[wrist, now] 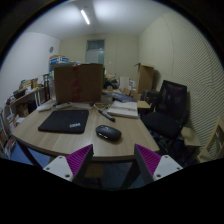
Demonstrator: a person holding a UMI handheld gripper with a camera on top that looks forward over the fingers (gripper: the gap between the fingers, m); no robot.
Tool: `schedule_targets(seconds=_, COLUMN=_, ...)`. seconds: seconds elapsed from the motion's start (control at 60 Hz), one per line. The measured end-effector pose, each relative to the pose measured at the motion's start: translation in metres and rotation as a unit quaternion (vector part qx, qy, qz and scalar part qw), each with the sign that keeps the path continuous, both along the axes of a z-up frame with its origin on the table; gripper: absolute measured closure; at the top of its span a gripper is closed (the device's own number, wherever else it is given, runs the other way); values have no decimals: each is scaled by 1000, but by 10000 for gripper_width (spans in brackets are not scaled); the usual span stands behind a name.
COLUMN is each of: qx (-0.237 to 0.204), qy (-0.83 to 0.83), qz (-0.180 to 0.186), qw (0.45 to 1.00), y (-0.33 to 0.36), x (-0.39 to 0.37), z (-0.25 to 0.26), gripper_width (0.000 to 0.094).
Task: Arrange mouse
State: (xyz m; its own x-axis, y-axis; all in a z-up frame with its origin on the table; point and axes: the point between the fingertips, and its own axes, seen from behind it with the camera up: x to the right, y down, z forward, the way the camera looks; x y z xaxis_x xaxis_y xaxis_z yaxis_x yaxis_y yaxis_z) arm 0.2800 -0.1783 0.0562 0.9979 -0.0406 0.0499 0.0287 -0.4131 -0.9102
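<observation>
A dark mouse (108, 132) lies on the wooden round table (60, 142), to the right of a black mouse pad (64, 121). My gripper (113, 161) is held above the table's near edge, well short of the mouse. Its two fingers with purple pads (78, 160) stand wide apart with nothing between them. The mouse is ahead of the fingers, roughly in line with the gap.
A cardboard box (78, 83) stands at the table's far side, with papers and a book (123, 109) to its right. A black office chair (170, 103) stands on the right. Shelves with clutter (25, 100) line the left wall.
</observation>
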Motion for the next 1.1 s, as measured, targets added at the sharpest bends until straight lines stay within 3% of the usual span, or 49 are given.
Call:
schedule_targets(seconds=0.233, qx=-3, qy=9, qz=20, qw=1000, y=71, x=1, z=-50, gripper_width=84)
schedule_targets(seconds=0.7, qx=47, qy=23, qz=-33, qw=998, y=155, x=19, z=-51, gripper_width=95)
schedule_targets(seconds=0.733, qx=50, qy=20, qz=-39, qw=998, y=157, x=19, z=-51, gripper_width=111)
schedule_targets(seconds=0.817, qx=61, qy=22, qz=-32, qw=997, y=161, x=7, z=-53, gripper_width=401)
schedule_targets(seconds=1.1, qx=73, qy=20, qz=-81, qw=994, y=155, x=6, z=-51, gripper_width=566)
